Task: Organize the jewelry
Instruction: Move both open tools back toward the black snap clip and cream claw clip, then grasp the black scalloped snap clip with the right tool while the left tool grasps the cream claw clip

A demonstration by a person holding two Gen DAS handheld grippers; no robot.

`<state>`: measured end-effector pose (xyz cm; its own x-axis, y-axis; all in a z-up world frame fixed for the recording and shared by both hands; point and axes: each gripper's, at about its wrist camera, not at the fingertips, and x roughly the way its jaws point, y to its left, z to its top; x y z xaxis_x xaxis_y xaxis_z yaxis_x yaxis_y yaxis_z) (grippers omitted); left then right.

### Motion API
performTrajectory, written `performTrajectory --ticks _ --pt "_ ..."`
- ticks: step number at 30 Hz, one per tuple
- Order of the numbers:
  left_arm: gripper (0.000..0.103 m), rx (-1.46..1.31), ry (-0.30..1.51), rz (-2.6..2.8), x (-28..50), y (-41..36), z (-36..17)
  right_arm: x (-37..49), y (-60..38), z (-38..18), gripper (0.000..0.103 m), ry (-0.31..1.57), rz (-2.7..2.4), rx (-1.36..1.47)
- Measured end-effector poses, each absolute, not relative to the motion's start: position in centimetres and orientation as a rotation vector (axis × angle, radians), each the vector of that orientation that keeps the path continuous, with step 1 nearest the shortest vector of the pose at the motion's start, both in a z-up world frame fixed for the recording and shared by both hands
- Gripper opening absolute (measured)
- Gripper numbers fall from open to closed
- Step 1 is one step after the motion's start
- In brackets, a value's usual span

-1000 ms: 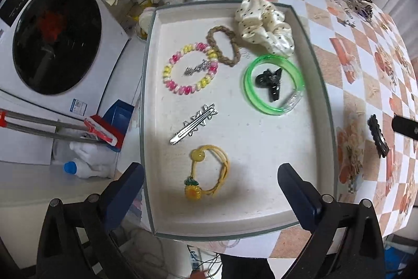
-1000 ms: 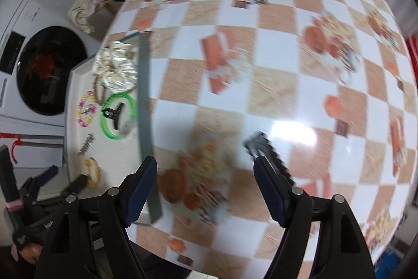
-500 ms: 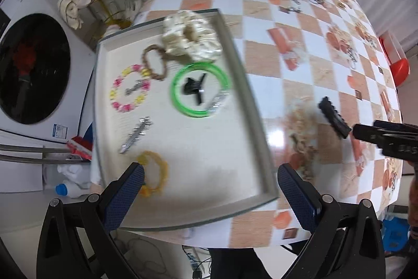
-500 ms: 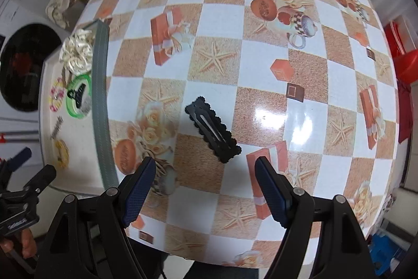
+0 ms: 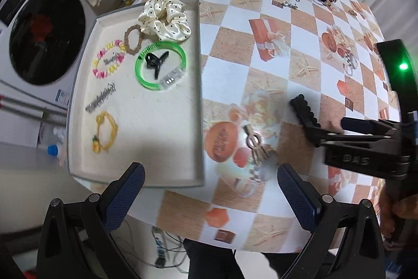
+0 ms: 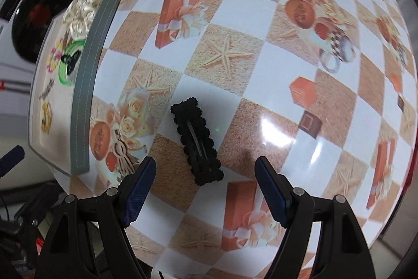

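Right claw (image 6: pixel 205 187) spread wide, pointing down over the black scalloped hair clip (image 6: pixel 196 141), pads not touching it. Clip flat on the checkered surface (image 6: pixel 261 69), right of the grey tray (image 5: pixel 199 96) and apart from it. Left claw (image 5: pixel 210 187) also wide, empty, above the tray's near corner. Green bangle (image 5: pixel 160 66), cream scrunchie (image 5: pixel 164 17) inside the tray.

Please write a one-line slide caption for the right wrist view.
Open right gripper above a black scalloped hair clip on the checkered tablecloth.
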<state>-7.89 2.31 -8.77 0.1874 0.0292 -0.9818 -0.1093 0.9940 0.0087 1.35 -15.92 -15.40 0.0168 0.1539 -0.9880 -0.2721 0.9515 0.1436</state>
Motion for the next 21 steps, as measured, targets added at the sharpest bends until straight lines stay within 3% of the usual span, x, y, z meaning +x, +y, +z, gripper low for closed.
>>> performTrajectory --ticks 2,4,12,17,19,21 --pt "0.103 -0.081 1.380 0.105 -8.2 1.5 -8.9 1.5 -15.7 -16.0 0.081 1.519 0.347 -0.125" --pt "0.095 -0.082 1.387 0.102 -8.3 0.7 -9.1 1.5 -15.6 -16.5 0.080 1.518 0.355 -0.142" --pt "0.095 -0.111 1.415 0.087 -8.5 -0.7 -10.9 1.4 -13.9 -17.6 0.069 1.473 0.373 -0.258" --pt "0.095 -0.123 1.422 0.080 -8.0 -1.4 -11.9 0.6 -13.1 -17.7 0.051 1.431 0.363 -0.356" --pt "0.083 -0.125 1.423 0.075 -7.6 -1.6 -12.3 0.0 -13.5 -17.5 0.043 1.423 0.364 -0.360" --pt "0.083 -0.122 1.435 0.069 -7.2 -1.8 -12.9 0.0 -14.1 -17.4 0.039 1.423 0.363 -0.346"
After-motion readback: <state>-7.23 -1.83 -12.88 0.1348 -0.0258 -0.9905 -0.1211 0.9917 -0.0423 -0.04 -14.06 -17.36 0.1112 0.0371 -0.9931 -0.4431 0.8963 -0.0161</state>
